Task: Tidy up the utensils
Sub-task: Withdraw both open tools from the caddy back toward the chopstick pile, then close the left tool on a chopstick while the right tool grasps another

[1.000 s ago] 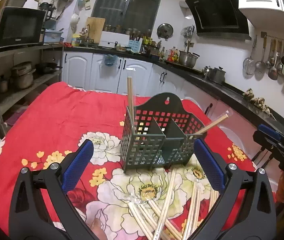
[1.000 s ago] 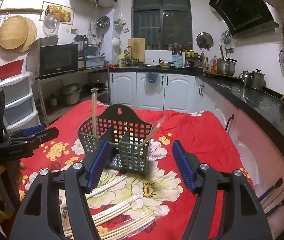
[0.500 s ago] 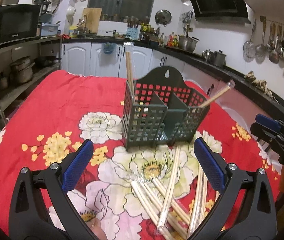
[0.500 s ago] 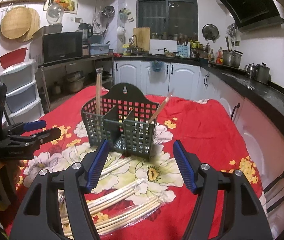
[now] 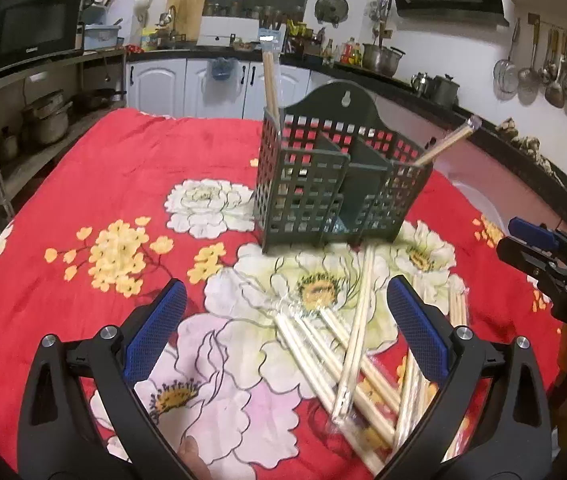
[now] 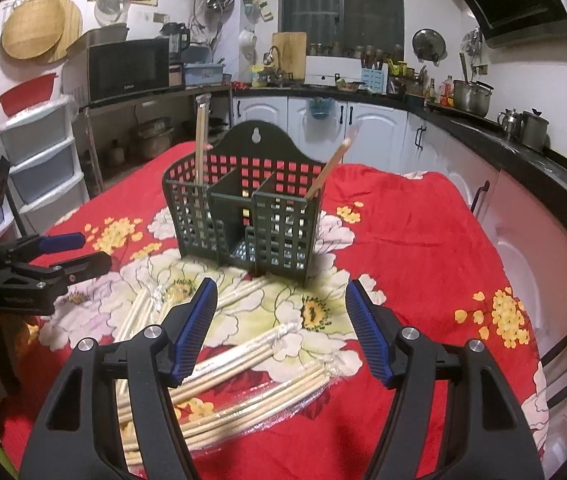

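Observation:
A dark green slotted utensil holder (image 5: 335,184) (image 6: 247,216) stands upright on the red floral tablecloth, with three compartments. One chopstick pair (image 5: 270,80) (image 6: 201,140) stands in its left compartment; another (image 5: 447,142) (image 6: 329,170) leans out of the right one. Several plastic-wrapped chopstick pairs (image 5: 347,344) (image 6: 243,376) lie loose on the cloth in front of the holder. My left gripper (image 5: 285,332) is open and empty above the loose chopsticks. My right gripper (image 6: 281,330) is open and empty, above the pile, short of the holder.
The red floral tablecloth (image 5: 123,184) covers the table. The right gripper shows at the right edge of the left wrist view (image 5: 555,264); the left gripper shows at the left of the right wrist view (image 6: 35,268). Black kitchen counters (image 6: 531,160) run close along the table's right side.
Both grippers have dropped lower and tilted down toward the loose chopsticks; the holder has risen in both views. Both stay open and empty. Holder and chopsticks have not moved.

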Motion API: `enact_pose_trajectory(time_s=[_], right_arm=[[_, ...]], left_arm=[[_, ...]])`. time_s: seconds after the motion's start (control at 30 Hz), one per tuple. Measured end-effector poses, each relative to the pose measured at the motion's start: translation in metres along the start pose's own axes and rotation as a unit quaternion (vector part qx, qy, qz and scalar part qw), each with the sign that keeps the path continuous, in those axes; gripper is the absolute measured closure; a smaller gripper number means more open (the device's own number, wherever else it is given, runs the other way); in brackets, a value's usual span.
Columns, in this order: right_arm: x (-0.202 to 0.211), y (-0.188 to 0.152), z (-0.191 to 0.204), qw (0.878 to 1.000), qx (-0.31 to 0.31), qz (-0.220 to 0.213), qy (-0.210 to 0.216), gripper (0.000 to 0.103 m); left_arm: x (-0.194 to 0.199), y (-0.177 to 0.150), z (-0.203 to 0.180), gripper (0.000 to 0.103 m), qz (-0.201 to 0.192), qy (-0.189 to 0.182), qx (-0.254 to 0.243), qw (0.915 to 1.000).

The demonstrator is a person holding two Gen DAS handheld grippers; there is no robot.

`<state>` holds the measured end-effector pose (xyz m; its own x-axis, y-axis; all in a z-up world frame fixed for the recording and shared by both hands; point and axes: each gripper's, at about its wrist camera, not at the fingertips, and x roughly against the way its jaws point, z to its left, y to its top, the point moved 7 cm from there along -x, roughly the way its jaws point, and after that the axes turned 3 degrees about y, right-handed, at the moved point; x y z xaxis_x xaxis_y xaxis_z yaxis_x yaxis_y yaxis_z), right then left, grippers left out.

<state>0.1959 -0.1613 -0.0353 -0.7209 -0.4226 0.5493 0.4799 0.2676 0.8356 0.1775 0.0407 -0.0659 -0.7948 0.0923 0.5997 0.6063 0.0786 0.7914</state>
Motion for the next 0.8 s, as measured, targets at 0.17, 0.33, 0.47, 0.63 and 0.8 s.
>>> enact_pose_trajectory(time_s=[0.17, 0.33, 0.47, 0.63, 0.8], right_arm=[[-0.007, -0.012, 0.000, 1.000, 0.005, 0.020, 0.005, 0.039], [-0.017, -0.023, 0.001, 0.999, 0.002, 0.040, 0.013, 0.039], [-0.028, -0.031, -0.001, 0.998, -0.004, 0.059, 0.020, 0.039], [-0.037, -0.033, -0.005, 0.997, -0.016, 0.071, 0.026, 0.039], [-0.048, -0.037, -0.007, 0.995, -0.026, 0.091, 0.037, 0.047]], left_arm=[[-0.004, -0.011, 0.004, 0.011, 0.022, -0.001, 0.000, 0.9998], [-0.008, -0.021, 0.004, 0.011, 0.042, -0.008, -0.005, 0.9991], [-0.013, -0.028, 0.005, 0.011, 0.059, -0.021, 0.003, 0.9981], [-0.020, -0.035, 0.005, 0.034, 0.082, -0.037, 0.016, 0.9959], [-0.029, -0.044, 0.005, 0.058, 0.112, -0.060, 0.035, 0.9912]])
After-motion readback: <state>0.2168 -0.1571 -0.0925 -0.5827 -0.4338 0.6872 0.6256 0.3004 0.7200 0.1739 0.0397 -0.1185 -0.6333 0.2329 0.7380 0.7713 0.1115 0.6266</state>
